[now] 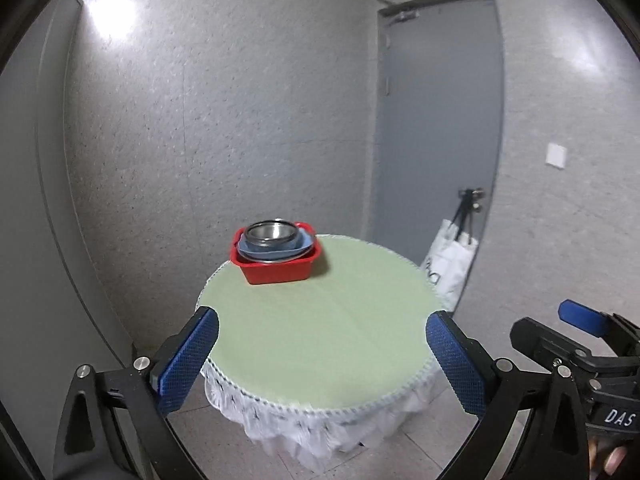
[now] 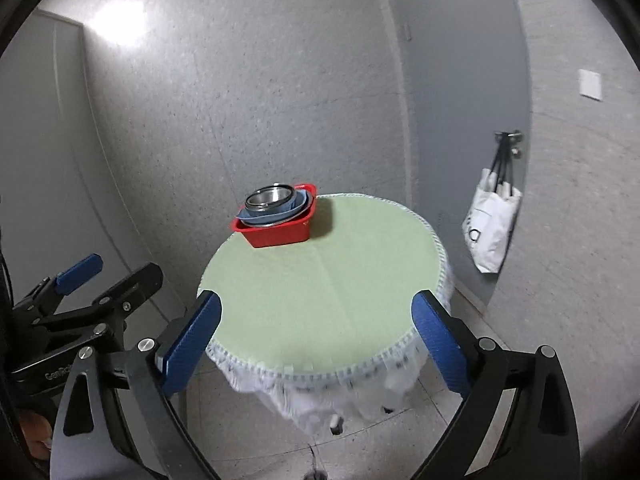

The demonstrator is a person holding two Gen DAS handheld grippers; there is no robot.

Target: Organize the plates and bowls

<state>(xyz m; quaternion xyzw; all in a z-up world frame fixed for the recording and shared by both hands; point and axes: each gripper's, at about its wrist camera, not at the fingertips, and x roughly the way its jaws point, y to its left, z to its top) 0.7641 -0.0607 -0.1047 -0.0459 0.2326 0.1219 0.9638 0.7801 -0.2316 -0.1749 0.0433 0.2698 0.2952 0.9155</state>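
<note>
A red square tub point(image 1: 276, 270) point(image 2: 276, 233) stands at the far left of a round green-topped table point(image 1: 320, 320) point(image 2: 324, 284). Inside it sits a blue-grey plate point(image 1: 276, 250) point(image 2: 276, 216) with a steel bowl point(image 1: 270, 233) point(image 2: 269, 199) stacked on top. My left gripper point(image 1: 322, 360) is open and empty, held before the table's near edge. My right gripper point(image 2: 316, 344) is open and empty, also at the near edge. Each gripper shows at the side of the other's view.
A white frilled cloth point(image 1: 320, 432) hangs around the table. A grey door point(image 1: 436, 120) is behind on the right, with a white bag point(image 1: 452, 264) point(image 2: 490, 228) hanging from its handle. Textured wall behind, tiled floor below.
</note>
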